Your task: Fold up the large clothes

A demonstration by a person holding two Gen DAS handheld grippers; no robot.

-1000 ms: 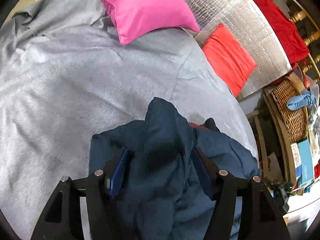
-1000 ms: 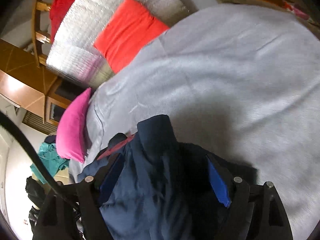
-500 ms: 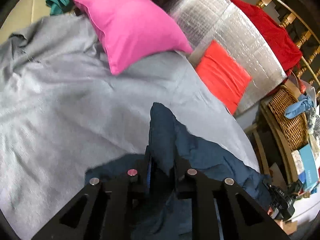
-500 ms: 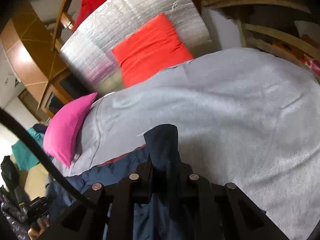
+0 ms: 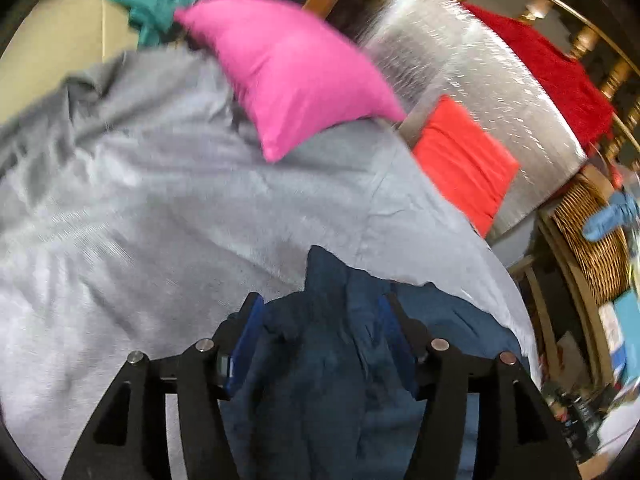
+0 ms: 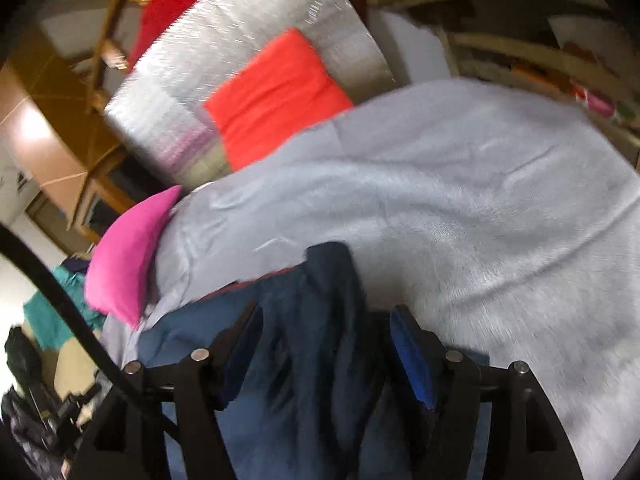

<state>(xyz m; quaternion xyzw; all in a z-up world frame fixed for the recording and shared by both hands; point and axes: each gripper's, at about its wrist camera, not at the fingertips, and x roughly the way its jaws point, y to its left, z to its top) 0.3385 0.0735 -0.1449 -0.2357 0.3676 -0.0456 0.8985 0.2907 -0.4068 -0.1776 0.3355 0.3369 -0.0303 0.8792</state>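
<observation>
A dark blue garment (image 5: 336, 360) lies bunched on the near part of a grey blanket (image 5: 160, 220) that covers the bed. A fold of it stands up in a ridge between the fingers of the left gripper (image 5: 320, 320), whose jaws are spread wide, with the blue pads clear of the cloth on both sides. The right gripper (image 6: 326, 328) stands the same way over the garment (image 6: 320, 360): its jaws are apart, and a raised fold of the blue cloth sits in the gap without being pinched. A thin red edge shows along the garment's far side in the right wrist view.

At the far end of the blanket (image 6: 460, 200), a pink pillow (image 5: 292, 76) rests on it. Beside the pink pillow, just off the blanket's edge, a red cushion (image 5: 464, 164) leans against a silver quilted panel (image 5: 472, 68). Beyond the panel, a red cloth (image 5: 548, 76) hangs over a wooden railing. A wicker basket (image 5: 592, 236) sits near the panel's lower end.
</observation>
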